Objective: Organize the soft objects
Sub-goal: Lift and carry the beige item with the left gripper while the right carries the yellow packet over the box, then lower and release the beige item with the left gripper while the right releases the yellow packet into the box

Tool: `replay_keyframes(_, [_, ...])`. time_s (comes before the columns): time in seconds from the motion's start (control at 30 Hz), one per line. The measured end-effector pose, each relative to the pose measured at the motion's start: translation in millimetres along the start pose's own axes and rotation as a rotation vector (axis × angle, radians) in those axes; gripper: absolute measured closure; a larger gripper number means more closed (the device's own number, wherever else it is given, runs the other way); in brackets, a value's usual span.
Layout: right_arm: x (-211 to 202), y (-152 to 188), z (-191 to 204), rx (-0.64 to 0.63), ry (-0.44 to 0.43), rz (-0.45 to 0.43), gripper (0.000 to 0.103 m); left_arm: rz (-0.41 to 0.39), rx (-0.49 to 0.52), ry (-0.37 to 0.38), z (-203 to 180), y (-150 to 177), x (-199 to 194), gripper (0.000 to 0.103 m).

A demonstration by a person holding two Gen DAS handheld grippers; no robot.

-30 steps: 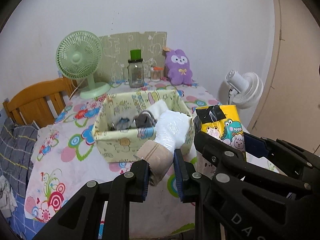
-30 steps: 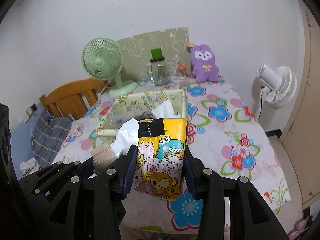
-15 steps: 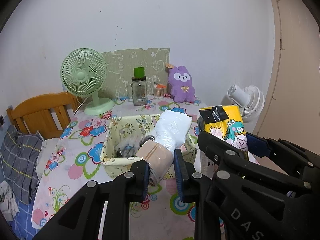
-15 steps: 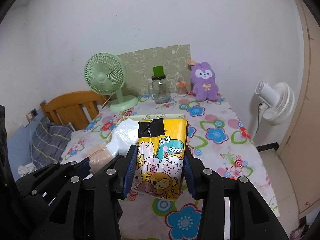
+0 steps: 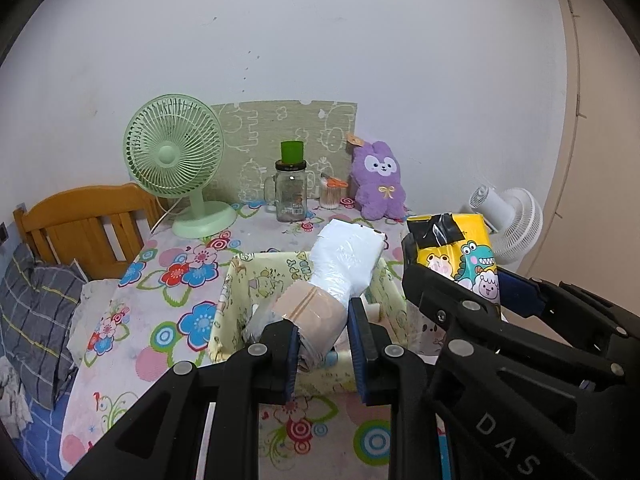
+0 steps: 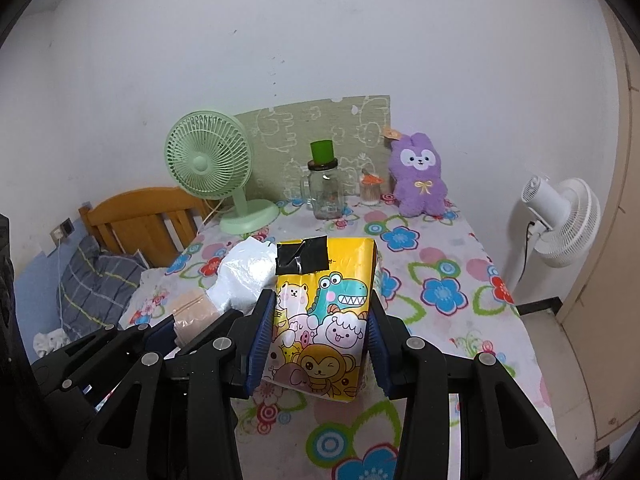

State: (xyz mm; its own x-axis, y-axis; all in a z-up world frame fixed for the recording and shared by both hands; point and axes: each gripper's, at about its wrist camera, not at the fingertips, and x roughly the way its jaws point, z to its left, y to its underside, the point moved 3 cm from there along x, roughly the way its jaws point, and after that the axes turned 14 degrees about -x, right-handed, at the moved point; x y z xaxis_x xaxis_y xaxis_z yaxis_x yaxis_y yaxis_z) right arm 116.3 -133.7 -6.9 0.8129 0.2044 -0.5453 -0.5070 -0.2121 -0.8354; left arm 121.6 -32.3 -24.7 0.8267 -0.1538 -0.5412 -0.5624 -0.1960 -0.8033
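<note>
My left gripper [image 5: 323, 316] is shut on a white plastic pack with a tan taped end [image 5: 340, 272], held in the air above a pale yellow fabric basket [image 5: 228, 320] on the flowered table. My right gripper [image 6: 320, 328] is shut on a yellow tissue pack printed with cartoon animals [image 6: 324, 312], with black tape at its top. That yellow pack [image 5: 456, 248] shows at the right in the left wrist view, and the white pack [image 6: 244, 276] at the left in the right wrist view. A purple plush rabbit [image 5: 378, 184] sits at the table's far edge.
At the back of the table [image 6: 440, 264] stand a green desk fan [image 5: 176, 164], a glass jar with a green lid [image 5: 291, 192], a small swab jar [image 5: 330, 196] and a patterned board. A wooden headboard [image 5: 80, 224] and bedding lie left; a white standing fan [image 6: 560, 220] is right.
Both grippers have risen and drawn back from the basket with their packs. The basket now sits lower and smaller in the left wrist view, and more wall shows.
</note>
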Motion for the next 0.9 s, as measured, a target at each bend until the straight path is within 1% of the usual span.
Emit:
replay_keyframes(0.2, [21,-11,-7,-0.010,0.003,0.005,0.056,0.002,-0.002,-0.005,1,-11,20,0.082])
replay_keyframes(0.43, [47,-16,-15,-0.002,-0.006,0.021,0.056,0.024,-0.001,-0.016,4,-18,45,0.082])
replay_keyframes(0.73, [89,-17,-19,0.000,-0.035,0.070,0.056,0.083,-0.028,-0.045,16,-19,87,0.081])
replay_keyframes(0.9, [113,-15,-21,0.012,-0.034,0.105,0.057,0.126,-0.035,-0.059,24,-14,108,0.081])
